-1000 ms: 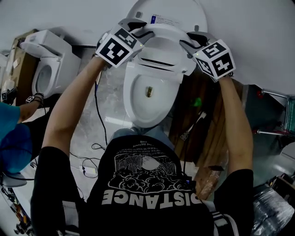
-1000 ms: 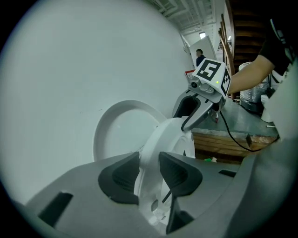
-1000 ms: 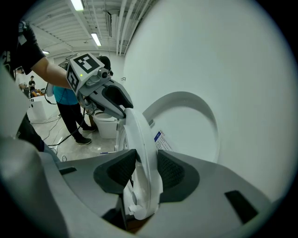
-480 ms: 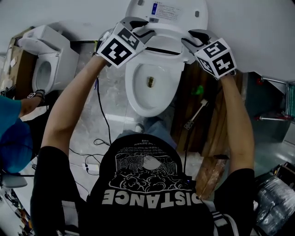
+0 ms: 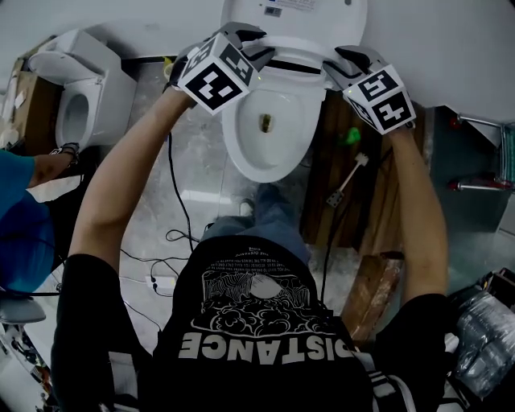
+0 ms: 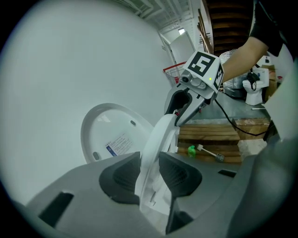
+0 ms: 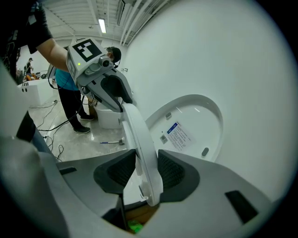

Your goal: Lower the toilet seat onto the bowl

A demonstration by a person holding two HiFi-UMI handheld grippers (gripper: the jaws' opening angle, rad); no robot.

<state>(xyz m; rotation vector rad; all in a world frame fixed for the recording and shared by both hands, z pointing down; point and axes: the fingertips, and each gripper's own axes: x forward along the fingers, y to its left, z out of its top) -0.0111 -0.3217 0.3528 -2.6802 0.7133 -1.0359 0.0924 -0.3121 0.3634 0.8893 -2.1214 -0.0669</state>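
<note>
A white toilet bowl (image 5: 241, 153) stands at the top middle of the head view, its lid (image 5: 306, 10) upright against the wall. The toilet seat (image 5: 294, 55) is held tilted up above the back of the bowl. My left gripper (image 5: 259, 53) grips the seat's left rim and its jaws are closing a little on it. My right gripper (image 5: 339, 63) is shut on the right rim. In the left gripper view the seat (image 6: 160, 135) runs between the pads of the left gripper (image 6: 150, 174), and the lid (image 6: 111, 135) stands behind. The right gripper view shows the right gripper (image 7: 146, 169) clamping the seat (image 7: 137, 128).
A second toilet (image 5: 76, 96) stands at the left, beside a person in blue (image 5: 20, 233). Cables (image 5: 173, 233) trail over the floor. Wooden planks (image 5: 354, 185) and a green-headed brush (image 5: 350, 137) lie right of the bowl. A white wall is close behind the lid.
The seat between the grippers now shows as a narrower band, and more of the bowl's opening is uncovered. Both grippers sit a little higher in the view, still on the seat.
</note>
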